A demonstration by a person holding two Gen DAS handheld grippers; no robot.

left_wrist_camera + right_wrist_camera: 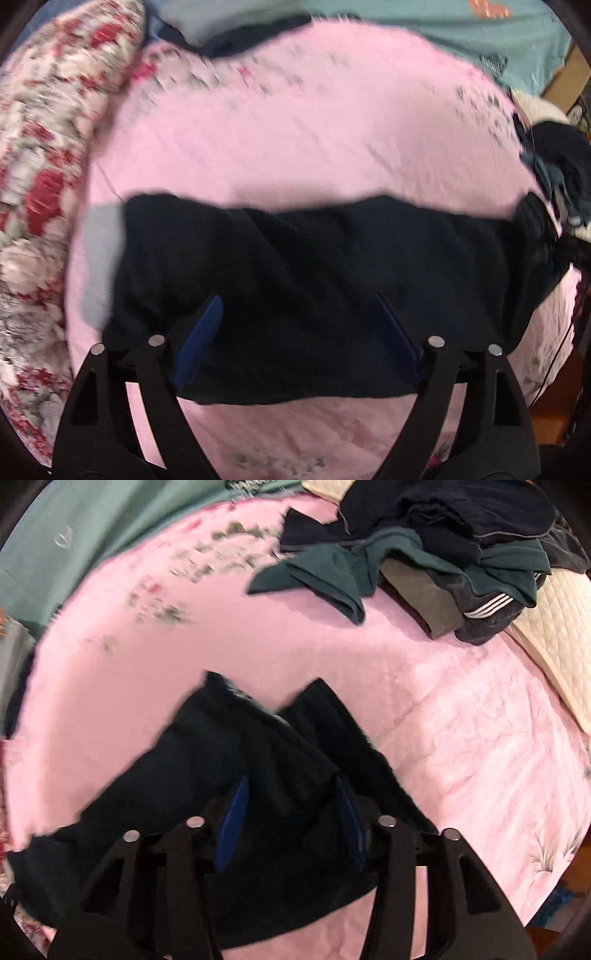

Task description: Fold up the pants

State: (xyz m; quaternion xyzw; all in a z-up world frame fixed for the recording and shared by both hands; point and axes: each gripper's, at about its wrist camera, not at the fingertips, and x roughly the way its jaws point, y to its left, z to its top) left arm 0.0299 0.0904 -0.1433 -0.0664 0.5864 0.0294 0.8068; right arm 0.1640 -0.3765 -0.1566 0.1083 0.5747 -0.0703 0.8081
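Observation:
Dark navy pants (314,258) lie spread across the pink bedsheet (295,140), running left to right in the left wrist view. My left gripper (297,302) is open, its blue-padded fingers wide apart just above the pants' near part. In the right wrist view the pants (221,760) run from lower left toward the middle, one end bunched and raised. My right gripper (291,786) is open over that bunched end, and cloth lies between the fingers. Both views are motion-blurred.
A floral quilt (40,166) lies along the left. A pile of dark and green clothes (424,550) sits at the far right of the bed, beside a cream quilted pad (554,635). A teal cloth (92,535) lies at the far edge.

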